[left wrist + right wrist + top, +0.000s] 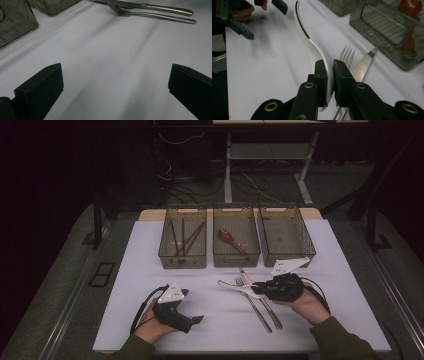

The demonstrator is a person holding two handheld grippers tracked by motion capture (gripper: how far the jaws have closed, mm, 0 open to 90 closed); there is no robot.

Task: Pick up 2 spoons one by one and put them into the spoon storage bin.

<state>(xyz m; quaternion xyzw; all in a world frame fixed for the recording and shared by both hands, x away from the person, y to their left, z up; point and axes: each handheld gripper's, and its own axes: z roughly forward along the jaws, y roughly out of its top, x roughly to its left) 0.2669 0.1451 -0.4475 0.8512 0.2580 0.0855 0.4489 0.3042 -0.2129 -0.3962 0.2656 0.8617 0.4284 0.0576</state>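
Observation:
My right gripper (257, 289) (330, 67) is shut on the handle of a white spoon (232, 286) (308, 42), held on edge just above the table with its bowl pointing left. Just under and beside it a steel fork (252, 302) (347, 56) (140, 15) and a knife (265, 305) (363, 65) (150, 6) lie side by side on the white table (150, 270). At the front left, my left gripper (197, 319) (115, 72) is open, low over bare table with nothing between its jaws.
Three mesh bins stand in a row at the back. The left bin (183, 257) holds chopsticks (182, 237), the middle bin (236, 259) (382, 27) a wooden spoon (231, 240) (409, 37), and the right bin (287, 255) is bare inside.

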